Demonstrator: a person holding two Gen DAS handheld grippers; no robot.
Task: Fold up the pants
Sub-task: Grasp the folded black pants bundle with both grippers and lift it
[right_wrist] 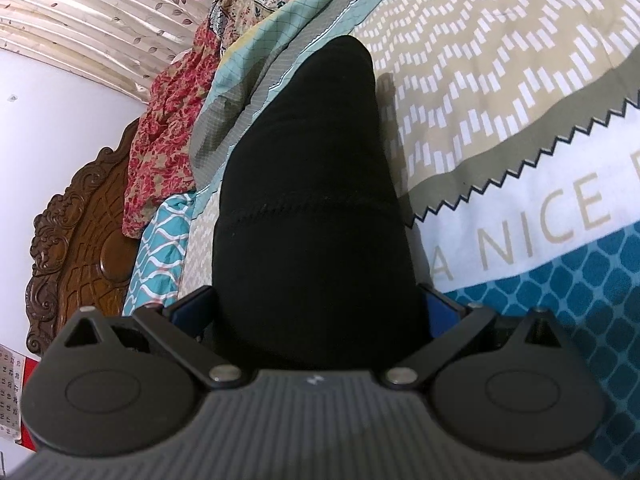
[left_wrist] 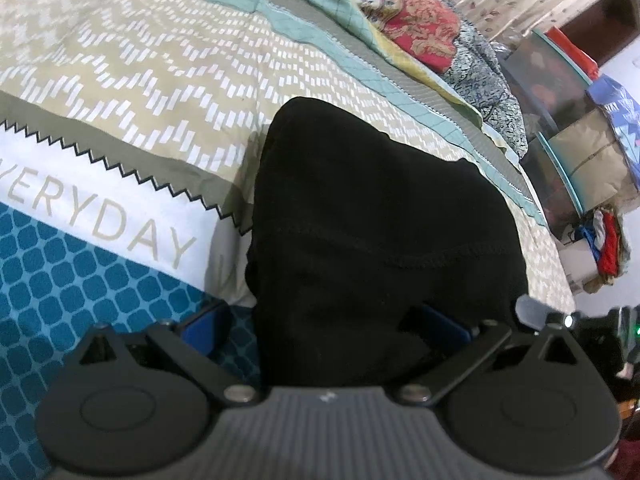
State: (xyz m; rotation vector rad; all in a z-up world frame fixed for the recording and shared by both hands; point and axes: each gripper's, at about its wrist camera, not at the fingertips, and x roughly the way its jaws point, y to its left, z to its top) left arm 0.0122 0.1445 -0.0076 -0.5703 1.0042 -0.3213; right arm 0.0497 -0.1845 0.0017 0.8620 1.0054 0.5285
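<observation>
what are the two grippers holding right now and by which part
Both hold the black pants: the left hand-held gripper and right hand-held gripper each have fabric between their fingers near a stitched hem; exact part unclear.

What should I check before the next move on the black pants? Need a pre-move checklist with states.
1. Left gripper has black pants between its fingers: ok.
2. Right gripper has pants between its fingers: ok.
3. Jaws fully clamped on the cloth: cannot tell, fabric hides the pads.
4. Bedsheet ahead free of clutter: ok.
5. Piled clothes at the bed's far edge, apart from the pants: ok.
6. Hem edges aligned: cannot tell.
</observation>
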